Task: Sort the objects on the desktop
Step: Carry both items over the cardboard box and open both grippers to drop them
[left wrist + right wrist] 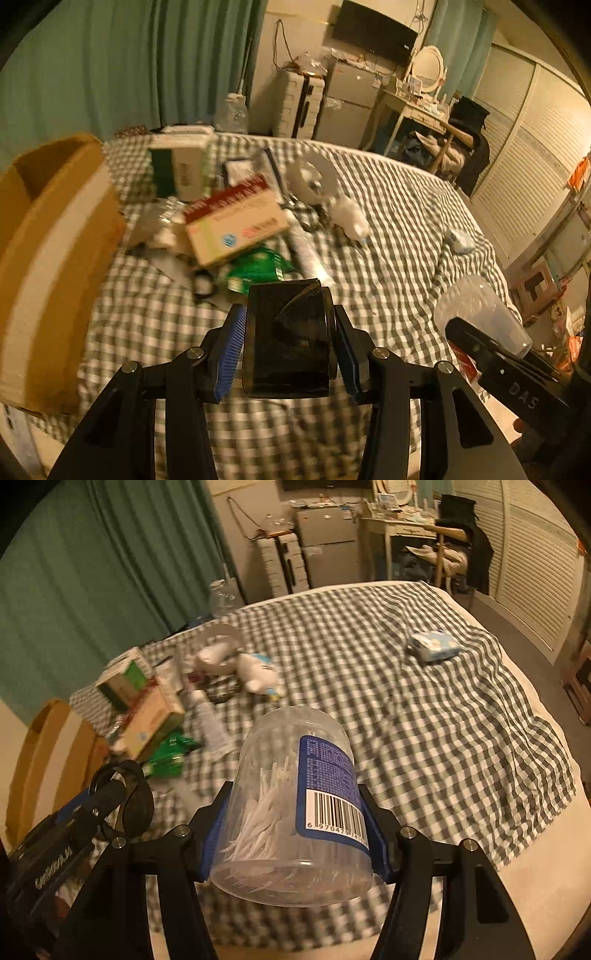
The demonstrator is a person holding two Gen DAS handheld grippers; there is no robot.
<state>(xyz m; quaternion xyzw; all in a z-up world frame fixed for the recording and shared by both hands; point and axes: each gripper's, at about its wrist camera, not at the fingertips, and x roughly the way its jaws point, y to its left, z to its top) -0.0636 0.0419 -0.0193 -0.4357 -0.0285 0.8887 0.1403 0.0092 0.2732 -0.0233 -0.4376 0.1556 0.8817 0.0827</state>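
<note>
My left gripper (290,325) is shut on a black tape roll (288,336) and holds it above the checked cloth (388,236). My right gripper (295,812) is shut on a clear plastic jar of cotton swabs (295,812) with a blue barcode label, held above the cloth (406,709). The jar also shows at the right edge of the left wrist view (480,314). The tape roll shows at the left of the right wrist view (129,797). A pile of clutter lies at the far left: a red-and-white box (236,221), a green packet (258,269), a white plush toy (347,214).
An open cardboard box (55,258) stands at the table's left edge. A small blue-white tissue pack (434,646) lies alone at the far right of the cloth. A green-white carton (181,166) and a white round object (314,177) sit behind the pile. Curtains, suitcase and furniture stand beyond.
</note>
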